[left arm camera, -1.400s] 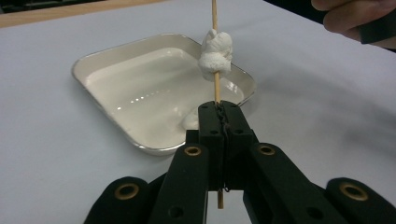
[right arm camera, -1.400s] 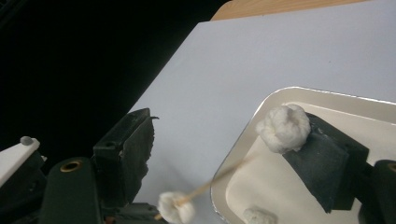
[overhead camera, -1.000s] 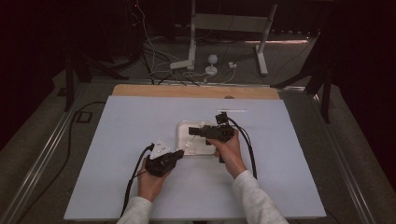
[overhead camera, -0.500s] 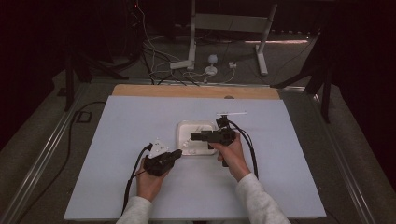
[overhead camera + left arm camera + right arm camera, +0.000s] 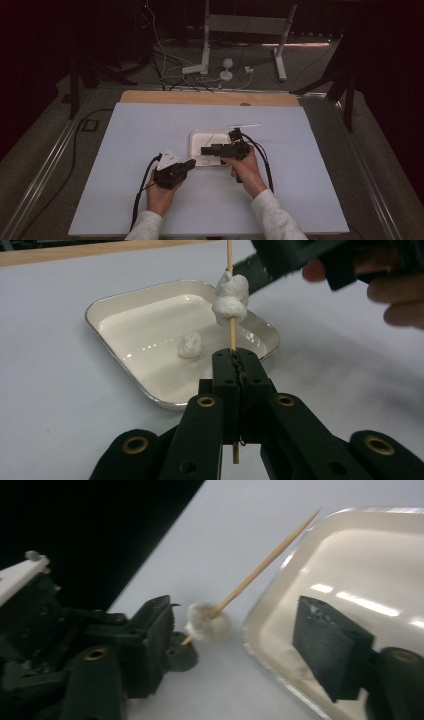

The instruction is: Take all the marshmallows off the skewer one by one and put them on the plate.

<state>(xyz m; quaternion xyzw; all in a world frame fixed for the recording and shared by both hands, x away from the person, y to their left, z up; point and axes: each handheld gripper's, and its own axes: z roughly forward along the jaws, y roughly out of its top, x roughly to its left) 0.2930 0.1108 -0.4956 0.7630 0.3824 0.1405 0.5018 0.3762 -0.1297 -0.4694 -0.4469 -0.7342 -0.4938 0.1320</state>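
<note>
Left gripper [image 5: 235, 365]: jaws closed tight on a thin wooden skewer [image 5: 231, 335], gripped near its lower end; a short stub shows below the jaws. Skewer stands roughly upright in the left gripper view and carries a white marshmallow [image 5: 230, 299] threaded partway up the shaft, above the jaws and not touching them. In the high view the left gripper [image 5: 189, 165] sits at the near-left corner of the tray, held by the person's left hand [image 5: 161, 194].

Tray [image 5: 125, 295]: shallow, cream-coloured, rounded corners w/ metallic rim, resting on the counter [image 5: 130, 130] just beyond the left jaws. One loose marshmallow [image 5: 190, 345] lies on the tray floor, near its centre.

Right gripper [image 5: 206, 150]: held over the tray by the right hand [image 5: 245, 167], jaws pointing toward the person's left. In the right gripper view one jaw pad [image 5: 330, 642] is visible above the tray [image 5: 360, 570]; the other is out of frame (jaws appear parted, nothing between them). That view also shows the left gripper [image 5: 162, 625], the skewer [image 5: 265, 565] and its marshmallow [image 5: 207, 621], outside the tray rim.

Far side: counter has a wooden edge strip [image 5: 210, 98]; beyond it, cables and a white stand [image 5: 207, 35] on the floor
</note>
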